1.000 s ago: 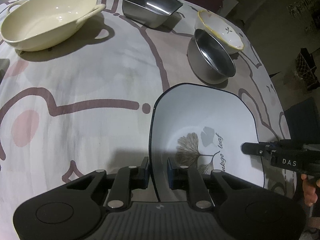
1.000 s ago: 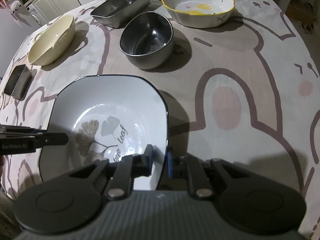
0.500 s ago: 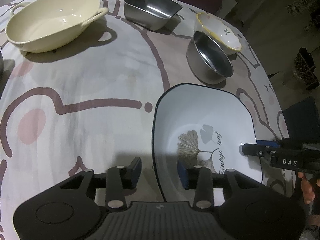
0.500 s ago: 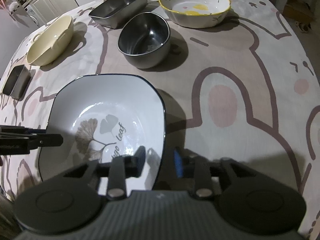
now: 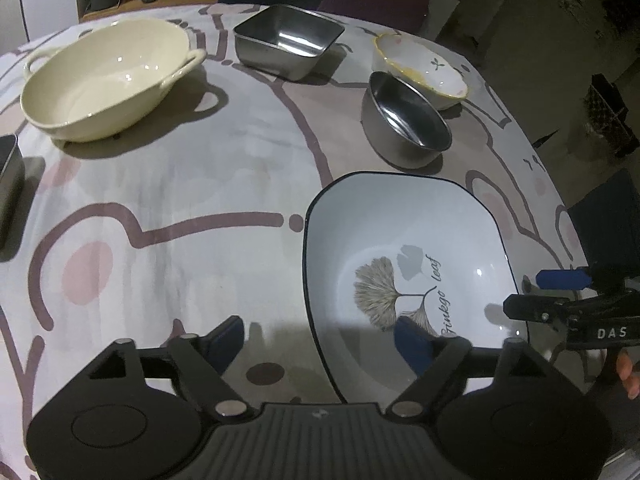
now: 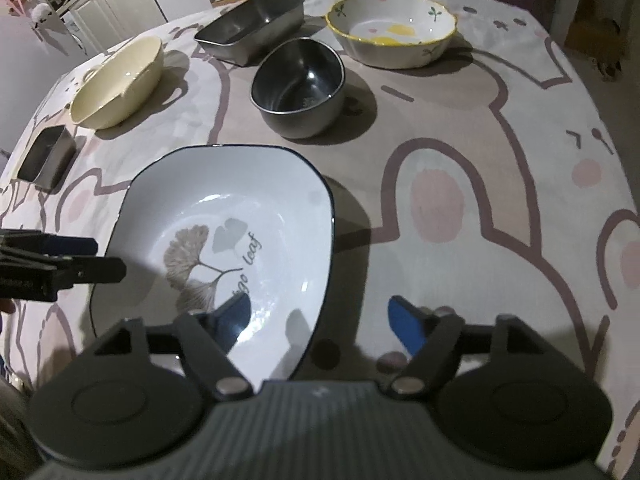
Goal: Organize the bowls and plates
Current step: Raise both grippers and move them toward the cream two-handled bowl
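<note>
A white square plate (image 5: 400, 224) (image 6: 240, 184) with a dark rim and a ginkgo leaf print lies flat on the patterned tablecloth. My left gripper (image 5: 322, 340) straddles its left rim. The jaws are opening, and the blue pads stand well clear of the rim on both sides. My right gripper (image 6: 320, 316) straddles the opposite rim the same way, its jaws opening too and touching nothing. Each gripper shows in the other's view, the right gripper (image 5: 536, 292) at the plate's far edge and the left gripper (image 6: 106, 258) likewise.
Behind the plate stand a round steel bowl (image 5: 404, 120), a yellow-rimmed flowered bowl (image 5: 420, 68), a square steel container (image 5: 288, 44) and a cream two-handled dish (image 5: 104, 76). A small steel tin (image 6: 46, 158) sits near the table's left edge. The table drops off close behind both grippers.
Both grippers were shut on the plate's opposite rims and have let go, their jaws spreading wide. Both have lifted and drawn back a little. The plate has stayed put.
</note>
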Action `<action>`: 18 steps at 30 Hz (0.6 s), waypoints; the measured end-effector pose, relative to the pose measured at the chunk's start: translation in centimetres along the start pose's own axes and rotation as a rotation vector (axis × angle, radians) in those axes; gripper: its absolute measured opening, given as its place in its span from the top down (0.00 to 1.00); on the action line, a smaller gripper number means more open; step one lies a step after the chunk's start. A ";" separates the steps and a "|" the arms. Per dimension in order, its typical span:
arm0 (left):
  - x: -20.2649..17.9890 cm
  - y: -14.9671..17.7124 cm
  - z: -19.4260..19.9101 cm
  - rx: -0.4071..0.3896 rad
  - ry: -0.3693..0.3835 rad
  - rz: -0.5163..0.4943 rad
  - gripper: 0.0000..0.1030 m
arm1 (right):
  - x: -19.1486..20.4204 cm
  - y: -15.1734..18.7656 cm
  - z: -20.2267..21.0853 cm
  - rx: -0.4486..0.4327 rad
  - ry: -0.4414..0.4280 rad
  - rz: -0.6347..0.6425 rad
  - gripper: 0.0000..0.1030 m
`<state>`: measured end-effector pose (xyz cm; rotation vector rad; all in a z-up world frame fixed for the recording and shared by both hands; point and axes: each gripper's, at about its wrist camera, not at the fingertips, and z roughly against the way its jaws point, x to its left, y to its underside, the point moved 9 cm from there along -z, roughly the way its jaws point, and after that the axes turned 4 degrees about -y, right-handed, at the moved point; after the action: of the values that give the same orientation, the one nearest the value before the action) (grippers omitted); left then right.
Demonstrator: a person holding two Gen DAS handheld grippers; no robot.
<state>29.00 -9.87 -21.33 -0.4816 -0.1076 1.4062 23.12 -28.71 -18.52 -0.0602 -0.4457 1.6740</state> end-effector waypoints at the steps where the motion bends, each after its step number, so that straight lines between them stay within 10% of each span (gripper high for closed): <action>1: -0.1 0.0 0.3 -0.007 -0.002 -0.005 0.12 | 0.1 0.1 0.3 -0.004 0.001 0.004 0.16; 5: -0.4 0.1 1.3 -0.025 -0.008 -0.023 0.03 | 0.4 0.6 1.3 -0.033 -0.003 0.009 0.00; 18: 0.5 -0.7 7.0 -0.168 0.007 -0.034 0.00 | 2.6 -0.1 5.5 -0.169 0.036 0.089 0.00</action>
<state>27.30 -7.68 -14.85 -0.6214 -0.2287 1.3680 21.16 -27.56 -12.89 -0.2366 -0.5634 1.7167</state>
